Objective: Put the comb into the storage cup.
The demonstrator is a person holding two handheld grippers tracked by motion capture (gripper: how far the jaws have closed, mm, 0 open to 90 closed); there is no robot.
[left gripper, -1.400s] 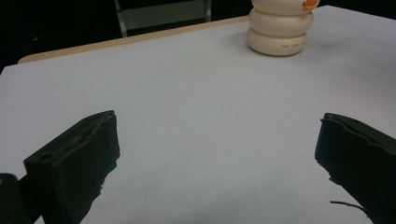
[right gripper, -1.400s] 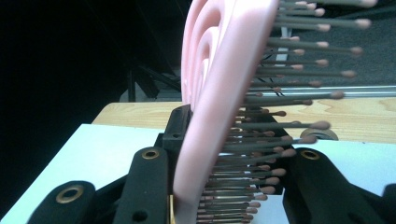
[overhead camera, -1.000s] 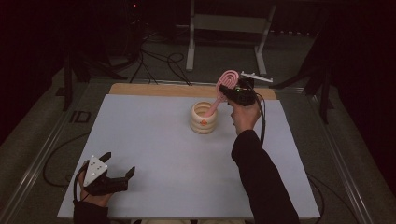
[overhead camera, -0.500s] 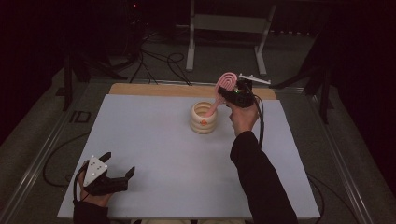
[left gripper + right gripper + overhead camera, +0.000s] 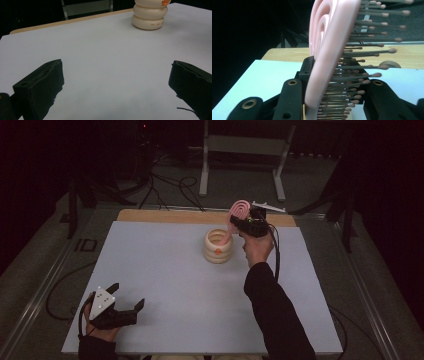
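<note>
Pink hairbrush (image 5: 237, 215) sits clamped in the right gripper (image 5: 245, 222), held up above the far middle of the table (image 5: 165, 270), its oval head rising upward and its handle end slanting down toward the mouth of a cream ribbed holder (image 5: 218, 246). In the right gripper view the brush (image 5: 329, 50) stands nearly edge-on between the two black jaws, which press on its lower part, pink back turned to the left and rows of thin bristles with rounded tips pointing right. Whether the handle tip touches the holder's rim I cannot tell. The holder, built like stacked rings with a small orange mark on its side, stands on the white tabletop just beside the person's right hand (image 5: 257, 247); in the left gripper view it appears at the top edge (image 5: 149, 17), well apart from that gripper. The left gripper (image 5: 125, 301) rests low at the near left corner of the table, jaws spread wide with bare white surface between them
</note>
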